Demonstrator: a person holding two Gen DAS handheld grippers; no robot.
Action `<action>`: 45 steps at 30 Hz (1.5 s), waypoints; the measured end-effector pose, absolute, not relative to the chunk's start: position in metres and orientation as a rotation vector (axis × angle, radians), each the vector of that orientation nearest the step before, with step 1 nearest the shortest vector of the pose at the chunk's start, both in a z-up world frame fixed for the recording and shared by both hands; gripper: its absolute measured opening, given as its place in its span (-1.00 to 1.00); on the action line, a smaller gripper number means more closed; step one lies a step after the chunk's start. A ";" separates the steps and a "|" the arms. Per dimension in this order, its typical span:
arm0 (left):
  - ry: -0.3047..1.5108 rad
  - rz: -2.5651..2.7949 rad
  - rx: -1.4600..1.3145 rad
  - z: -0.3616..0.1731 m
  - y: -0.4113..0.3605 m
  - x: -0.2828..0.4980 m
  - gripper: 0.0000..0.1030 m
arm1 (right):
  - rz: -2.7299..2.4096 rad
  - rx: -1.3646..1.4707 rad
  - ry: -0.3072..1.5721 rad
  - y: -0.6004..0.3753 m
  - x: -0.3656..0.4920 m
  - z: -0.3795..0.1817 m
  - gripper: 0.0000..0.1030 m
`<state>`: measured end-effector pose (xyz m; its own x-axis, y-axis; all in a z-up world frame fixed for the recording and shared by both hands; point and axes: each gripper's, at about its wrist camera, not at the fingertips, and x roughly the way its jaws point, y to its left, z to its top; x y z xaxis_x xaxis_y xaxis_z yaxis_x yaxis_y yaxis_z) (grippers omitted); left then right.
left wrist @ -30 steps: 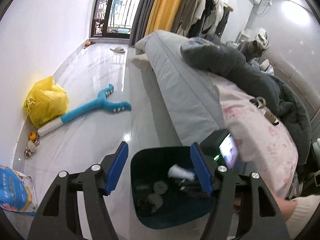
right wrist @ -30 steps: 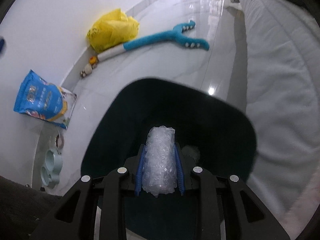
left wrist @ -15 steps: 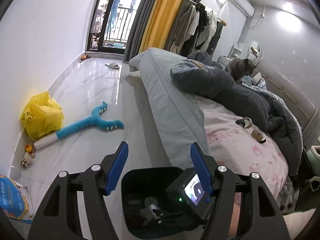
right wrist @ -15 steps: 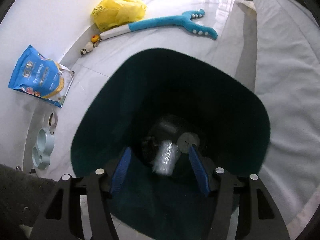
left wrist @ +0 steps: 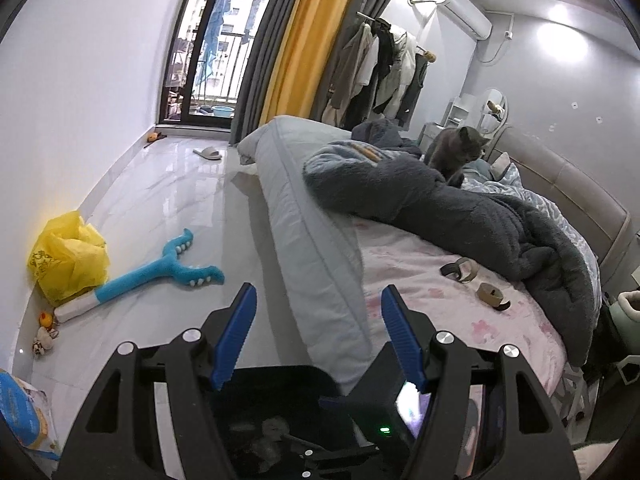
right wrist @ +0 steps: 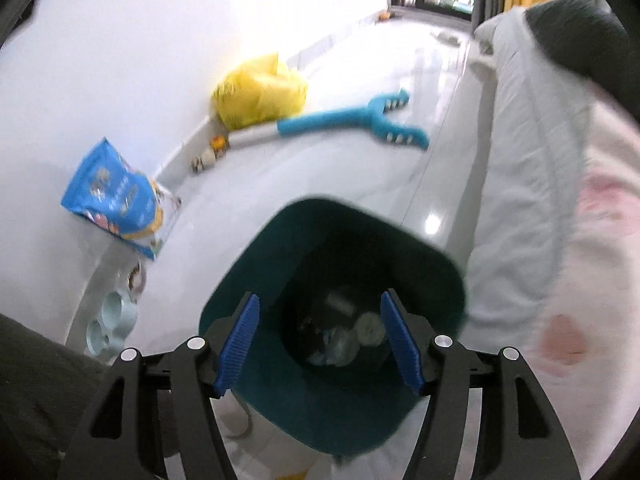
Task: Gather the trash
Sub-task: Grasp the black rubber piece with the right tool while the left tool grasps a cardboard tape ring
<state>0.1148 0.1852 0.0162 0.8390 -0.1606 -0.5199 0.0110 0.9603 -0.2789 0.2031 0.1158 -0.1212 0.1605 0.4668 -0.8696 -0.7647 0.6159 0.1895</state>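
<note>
Bubble wrap dropped into teal bin (right wrist: pixel 280 400), glossy white floor (right wrist: pixel 320 176), bed (left wrist: pixel 420 280)

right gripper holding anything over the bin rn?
No, the right gripper has just been opening and nothing sits between its jaws; the trash lies at the bottom of the teal bin below.

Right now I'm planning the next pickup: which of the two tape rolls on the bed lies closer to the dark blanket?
The grey-and-white roll, right at the blanket's edge. The brown roll lies further out on the pink sheet.
</note>
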 end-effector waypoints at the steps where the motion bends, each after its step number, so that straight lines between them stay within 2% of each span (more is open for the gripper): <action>1: 0.571 -0.094 -0.268 0.016 0.181 0.117 0.33 | 0.895 -0.314 1.067 0.109 0.205 -0.112 0.30; 7: 0.569 -0.109 -0.269 0.020 0.155 0.131 0.36 | 0.850 -0.264 0.974 0.069 0.220 -0.079 0.34; 9: 0.563 -0.111 -0.262 0.023 0.148 0.135 0.43 | 0.833 -0.252 0.953 0.056 0.225 -0.072 0.36; 17: 0.578 -0.142 -0.240 0.022 0.113 0.163 0.48 | 0.753 -0.229 0.893 0.001 0.254 -0.054 0.38; 27: 0.597 -0.174 -0.202 0.019 0.070 0.193 0.62 | 0.645 -0.255 0.839 -0.067 0.280 -0.042 0.44; 45: 0.674 -0.289 -0.150 -0.004 -0.028 0.246 0.69 | 0.503 -0.188 0.826 -0.194 0.314 -0.045 0.45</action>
<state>0.2458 -0.0278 -0.0045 0.7432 -0.3109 -0.5924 0.2142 0.9494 -0.2296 0.3140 -0.1944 -0.0448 0.5690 0.3540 -0.7423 -0.4975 0.8669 0.0321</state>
